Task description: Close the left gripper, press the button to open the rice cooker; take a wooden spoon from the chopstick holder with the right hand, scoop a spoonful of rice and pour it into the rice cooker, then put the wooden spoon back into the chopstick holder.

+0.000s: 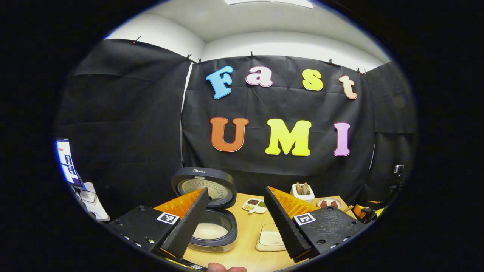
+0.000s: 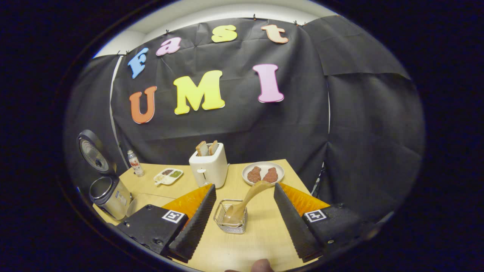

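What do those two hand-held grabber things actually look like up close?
Each gripper, left and right, has two long wedge-shaped fingers with ribbed, sawtooth inner faces. Behind them sit black blocks with small screws, each carrying a square black-and-white marker. The fingers' outer sides are finely ridged. A fingertip of the holder peeks in at the bottom edge.

Rice cooker lid open, wooden spoon leaning in chopstick holder

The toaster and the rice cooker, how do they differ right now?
The toaster is white and boxy; the rice cooker is round and metallic with a dark rim. The toaster holds two bread slices upright in its slots; the rice cooker's lid stands open, with white rice inside. Both stand on the wooden table.
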`<act>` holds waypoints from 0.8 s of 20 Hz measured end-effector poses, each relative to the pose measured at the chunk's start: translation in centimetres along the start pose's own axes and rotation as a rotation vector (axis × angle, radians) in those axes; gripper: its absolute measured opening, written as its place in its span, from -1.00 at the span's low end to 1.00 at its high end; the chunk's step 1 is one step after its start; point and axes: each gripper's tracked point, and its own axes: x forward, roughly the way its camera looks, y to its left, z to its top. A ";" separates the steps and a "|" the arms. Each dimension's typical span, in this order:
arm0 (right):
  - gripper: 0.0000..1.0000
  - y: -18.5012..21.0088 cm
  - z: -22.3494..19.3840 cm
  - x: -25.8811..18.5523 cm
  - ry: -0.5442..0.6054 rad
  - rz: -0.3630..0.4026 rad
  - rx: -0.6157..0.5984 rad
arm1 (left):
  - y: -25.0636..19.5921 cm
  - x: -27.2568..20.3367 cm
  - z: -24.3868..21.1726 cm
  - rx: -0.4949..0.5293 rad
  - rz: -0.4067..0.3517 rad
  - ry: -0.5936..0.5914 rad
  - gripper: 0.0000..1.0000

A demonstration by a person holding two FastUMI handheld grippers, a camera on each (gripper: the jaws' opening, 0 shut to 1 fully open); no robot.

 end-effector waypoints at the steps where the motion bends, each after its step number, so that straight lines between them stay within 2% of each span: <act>1: 0.99 -0.1 -1.1 1.4 0.024 0.005 0.012 | 0.4 -0.1 0.1 -0.002 0.019 -0.008 0.89; 5: 0.98 -0.7 -5.4 7.1 0.128 0.013 0.081 | 1.7 -0.1 -0.3 -0.009 0.091 -0.004 0.89; 6: 0.83 -0.7 -5.8 8.4 0.143 0.015 0.090 | 2.1 -0.3 -0.4 -0.006 0.110 0.002 0.89; 10: 0.66 -0.2 -6.7 12.1 0.179 0.049 0.090 | 2.5 -0.8 -1.7 0.009 0.159 0.032 0.89; 11: 0.51 0.1 -6.8 12.6 0.188 0.058 0.094 | 2.5 -0.8 -1.9 0.013 0.168 0.037 0.89; 15: 0.10 0.5 -6.4 12.8 0.191 0.069 0.098 | 2.7 -1.1 -2.3 0.019 0.188 0.060 0.89; 16: 0.14 0.6 -6.2 12.7 0.187 0.070 0.109 | 2.6 -1.2 -2.3 0.017 0.187 0.061 0.89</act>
